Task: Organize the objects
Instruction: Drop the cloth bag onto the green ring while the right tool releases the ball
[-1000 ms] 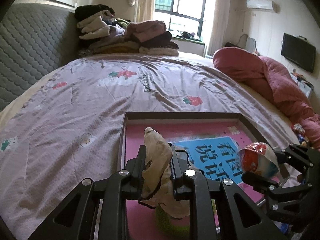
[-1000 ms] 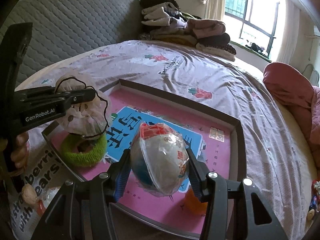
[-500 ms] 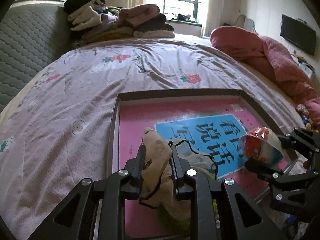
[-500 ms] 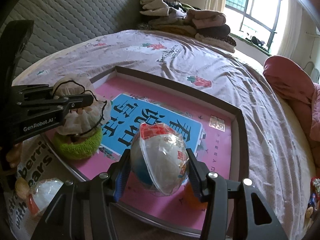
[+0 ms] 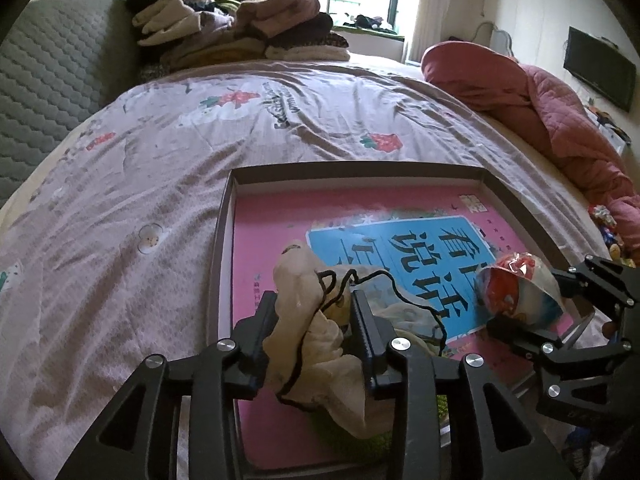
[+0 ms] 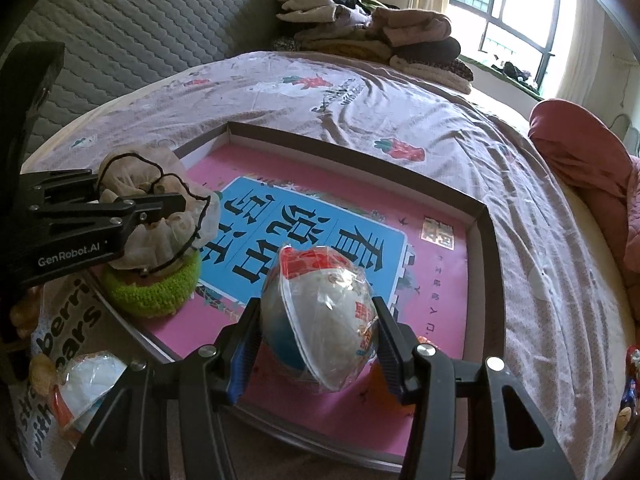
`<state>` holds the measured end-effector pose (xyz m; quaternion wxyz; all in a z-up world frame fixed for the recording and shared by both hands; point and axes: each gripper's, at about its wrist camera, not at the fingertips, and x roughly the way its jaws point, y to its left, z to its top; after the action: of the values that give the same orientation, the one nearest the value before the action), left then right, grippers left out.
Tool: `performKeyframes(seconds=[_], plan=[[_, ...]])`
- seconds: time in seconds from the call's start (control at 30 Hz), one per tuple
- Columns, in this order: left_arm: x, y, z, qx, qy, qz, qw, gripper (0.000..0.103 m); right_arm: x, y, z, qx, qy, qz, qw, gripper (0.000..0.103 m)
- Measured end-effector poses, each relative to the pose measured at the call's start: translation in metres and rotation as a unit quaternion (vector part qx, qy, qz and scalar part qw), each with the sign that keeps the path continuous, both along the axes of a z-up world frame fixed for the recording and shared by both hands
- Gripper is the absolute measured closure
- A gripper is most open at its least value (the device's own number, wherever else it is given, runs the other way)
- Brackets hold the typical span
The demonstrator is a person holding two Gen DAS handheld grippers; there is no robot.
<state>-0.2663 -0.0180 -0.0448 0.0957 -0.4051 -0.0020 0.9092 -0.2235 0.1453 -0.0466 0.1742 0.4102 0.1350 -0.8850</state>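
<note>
A shallow brown tray (image 5: 360,170) with a pink and blue printed floor lies on the bed. At its near left corner a beige scrunchie with black cord (image 5: 304,332) rests on a green fuzzy scrunchie (image 6: 156,292). My left gripper (image 5: 314,300) straddles the beige scrunchie and its jaws are opening, the cloth loose between them. My right gripper (image 6: 316,308) is shut on a plastic-wrapped white, blue and red ball (image 6: 320,320). It holds the ball just above the tray's near edge (image 6: 492,240). The left wrist view shows that ball (image 5: 516,288) at the right.
Folded clothes (image 5: 240,28) are stacked by the grey quilted headboard (image 6: 140,32). A pink quilt (image 5: 520,88) is bunched along the bed's right side. Another wrapped packet (image 6: 88,384) lies on a printed bag (image 6: 72,328) left of the tray. Small toys (image 6: 632,368) sit at the right edge.
The left jaws have spread apart around the beige scrunchie, which has sunk onto the green one. The left view has tilted downward. The right gripper keeps its hold on the ball.
</note>
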Motion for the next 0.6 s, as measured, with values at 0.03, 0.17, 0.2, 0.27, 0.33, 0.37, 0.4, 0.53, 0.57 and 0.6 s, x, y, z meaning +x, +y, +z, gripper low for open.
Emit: performKeyframes(seconds=[0.03,0.17,0.2,0.27,0.33,0.37,0.4,0.53,0.57,0.6], plan=[[-0.0001,-0.0001,0.0,-0.001,0.0,-0.001,1.0,0.062,0.0002,-0.0005,-0.0002,0.0,0.0,0.0,1.0,0.05],[0.0012,0.0002,0.0014,0.003,0.004,-0.002,1.0,0.053,0.0001,-0.0004,-0.0011,0.0,-0.001,-0.001,1.0,0.05],[0.0017,0.0004,0.0016,0.003,0.004,-0.002,1.0,0.053,0.0003,-0.0005,-0.0008,0.001,-0.001,-0.001,1.0,0.05],[0.002,0.0008,0.0017,0.004,0.004,-0.003,1.0,0.05,0.0001,-0.0001,-0.0011,-0.001,-0.003,-0.001,1.0,0.05],[0.0022,0.0016,0.0018,0.0,0.005,-0.001,1.0,0.047,-0.0001,0.0,-0.0013,-0.003,-0.007,-0.001,1.0,0.05],[0.0022,0.0021,0.0022,-0.001,0.005,-0.001,1.0,0.047,-0.0003,0.0002,-0.0017,-0.005,-0.01,0.0,1.0,0.049],[0.0024,0.0027,0.0026,-0.003,0.006,0.0,1.0,0.046,-0.0003,0.0003,-0.0013,-0.007,-0.011,0.001,1.0,0.048],[0.004,0.0031,0.0055,-0.01,0.014,0.001,0.9998,0.04,0.0003,-0.0011,-0.0005,-0.011,-0.016,0.005,1.0,0.043],[0.0045,0.0029,0.0068,-0.011,0.018,0.002,0.9998,0.038,0.0005,-0.0012,-0.0004,-0.012,-0.017,0.006,1.0,0.042],[0.0055,0.0026,0.0088,-0.011,0.025,0.002,0.9996,0.037,0.0003,-0.0008,0.0003,-0.013,-0.017,0.004,1.0,0.042]])
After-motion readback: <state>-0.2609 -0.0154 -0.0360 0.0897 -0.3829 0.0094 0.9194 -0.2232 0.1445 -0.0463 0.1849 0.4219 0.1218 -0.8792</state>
